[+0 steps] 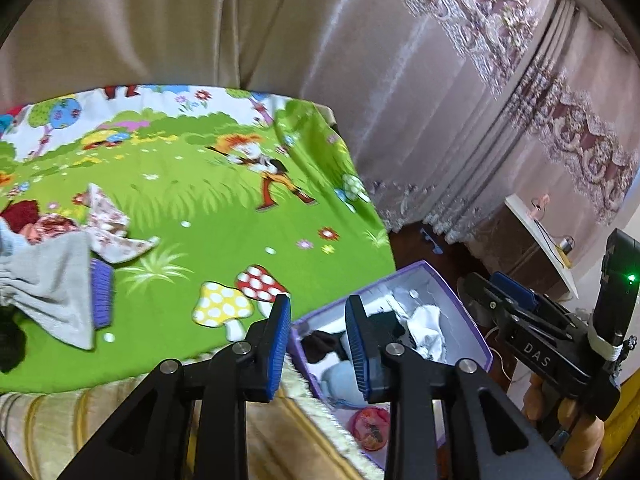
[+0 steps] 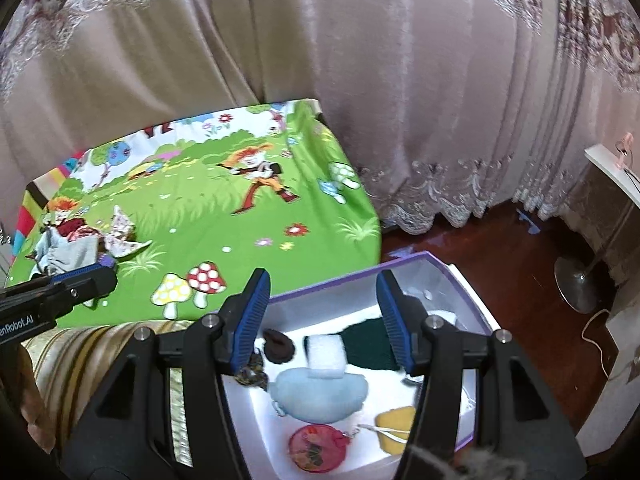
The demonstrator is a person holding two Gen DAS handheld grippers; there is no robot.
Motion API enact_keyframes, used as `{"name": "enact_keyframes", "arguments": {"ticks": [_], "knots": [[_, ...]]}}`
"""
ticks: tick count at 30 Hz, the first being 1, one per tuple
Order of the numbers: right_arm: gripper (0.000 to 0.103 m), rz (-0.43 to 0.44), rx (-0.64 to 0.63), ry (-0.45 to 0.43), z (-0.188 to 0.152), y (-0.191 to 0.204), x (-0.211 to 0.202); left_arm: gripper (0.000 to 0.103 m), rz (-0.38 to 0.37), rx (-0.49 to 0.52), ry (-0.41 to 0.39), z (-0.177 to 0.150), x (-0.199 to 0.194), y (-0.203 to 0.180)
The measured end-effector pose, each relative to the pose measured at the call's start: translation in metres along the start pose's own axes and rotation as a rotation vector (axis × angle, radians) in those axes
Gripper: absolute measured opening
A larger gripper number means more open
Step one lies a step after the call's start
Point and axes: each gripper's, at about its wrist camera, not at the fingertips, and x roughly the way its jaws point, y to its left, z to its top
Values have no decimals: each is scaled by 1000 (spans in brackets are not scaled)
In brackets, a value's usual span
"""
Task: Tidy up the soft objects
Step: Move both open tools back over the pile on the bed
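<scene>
Blue-padded jaws of the left gripper (image 1: pixel 318 344) stand a little apart with nothing between them, hovering over the near edge of a bed covered by a green cartoon sheet (image 1: pixel 224 216). On that sheet, far left, lies a pile of soft things: a grey cloth (image 1: pixel 56 280), a patterned cloth (image 1: pixel 110 224) and a dark red knit piece (image 1: pixel 22 212). Beyond the jaws sits a purple-rimmed box (image 1: pixel 472 320) holding clothes. The right gripper (image 1: pixel 516 300) shows at the right.

From the right wrist, the right gripper (image 2: pixel 322 320) has its jaws apart and empty above the box (image 2: pixel 332 284). Inside lie a pale blue plush (image 2: pixel 320 394), a white foam block (image 2: pixel 326 354), a dark green knit (image 2: pixel 366 344), a yellow sponge (image 2: pixel 396 420) and a red round pouch (image 2: pixel 318 446).
</scene>
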Motion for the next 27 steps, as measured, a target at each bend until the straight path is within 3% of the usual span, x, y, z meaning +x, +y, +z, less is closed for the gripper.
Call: {"name": "enact_keyframes", "arguments": {"ticks": [15, 19, 27], "knots": [[59, 130, -131, 5, 12, 84, 5, 32, 127, -209, -57, -3, -46, 120], [59, 156, -168, 16, 14, 106, 12, 47, 160, -304, -48, -8, -51, 154], [59, 203, -214, 36, 17, 139, 33, 50, 175, -513, -2, -16, -42, 201]]}}
